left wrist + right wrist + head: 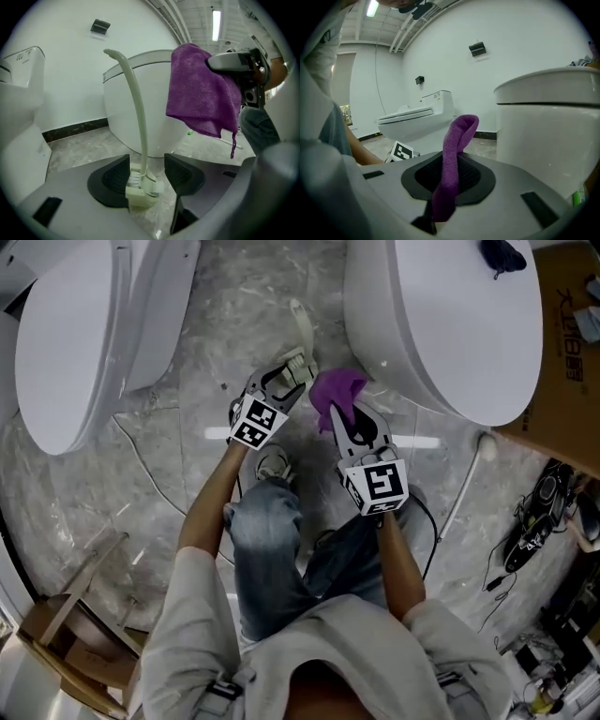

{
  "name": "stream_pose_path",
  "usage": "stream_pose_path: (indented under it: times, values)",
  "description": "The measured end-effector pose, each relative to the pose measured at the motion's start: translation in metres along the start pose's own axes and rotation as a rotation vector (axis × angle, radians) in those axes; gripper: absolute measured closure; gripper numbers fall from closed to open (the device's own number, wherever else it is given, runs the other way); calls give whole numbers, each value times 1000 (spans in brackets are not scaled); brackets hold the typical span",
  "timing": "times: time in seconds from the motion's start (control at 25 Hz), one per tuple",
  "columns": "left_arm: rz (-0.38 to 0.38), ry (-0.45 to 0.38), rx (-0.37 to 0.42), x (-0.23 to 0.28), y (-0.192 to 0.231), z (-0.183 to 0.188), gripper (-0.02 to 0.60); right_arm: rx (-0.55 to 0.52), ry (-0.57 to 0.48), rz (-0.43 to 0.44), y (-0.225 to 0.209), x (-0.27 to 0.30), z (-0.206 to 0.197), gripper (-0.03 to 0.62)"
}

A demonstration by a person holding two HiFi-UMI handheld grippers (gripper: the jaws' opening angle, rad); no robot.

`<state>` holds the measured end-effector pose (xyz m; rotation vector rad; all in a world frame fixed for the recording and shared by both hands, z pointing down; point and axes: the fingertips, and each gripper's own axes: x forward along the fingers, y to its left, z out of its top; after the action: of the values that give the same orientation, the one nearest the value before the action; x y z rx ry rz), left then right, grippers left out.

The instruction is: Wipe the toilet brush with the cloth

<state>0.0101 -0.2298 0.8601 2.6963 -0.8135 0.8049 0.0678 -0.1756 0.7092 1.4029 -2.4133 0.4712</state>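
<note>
**Cloth held ready beside toilet brush on marble floor**

The left tool (146,177), jaws wide apart, straddles the foot of the toilet brush (139,117), apparently without pinching it. The brush handle rises upright from the floor (79,145). The right tool (445,174), clamped on the purple cloth (201,93), hangs just right of that handle, so a wipe would likely run along its length. A white toilet (117,112) stands behind.
</note>
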Motion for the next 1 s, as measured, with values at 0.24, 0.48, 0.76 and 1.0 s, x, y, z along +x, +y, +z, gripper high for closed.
stream_pose_path:
  times: [0.24,0.48,0.76,1.0]
  values:
    - [8,-77,-2,35,2,0,353,-29,-39,-6,-12,9,-3,519]
    - [29,-94,47,56,5,0,416,-86,-73,3,-17,17,8,519]
    - [59,-79,107,65,6,-8,515,-125,-179,38,-10,22,61,519]
    - [48,-79,102,66,6,-9,518,-181,-279,41,-7,36,131,519]
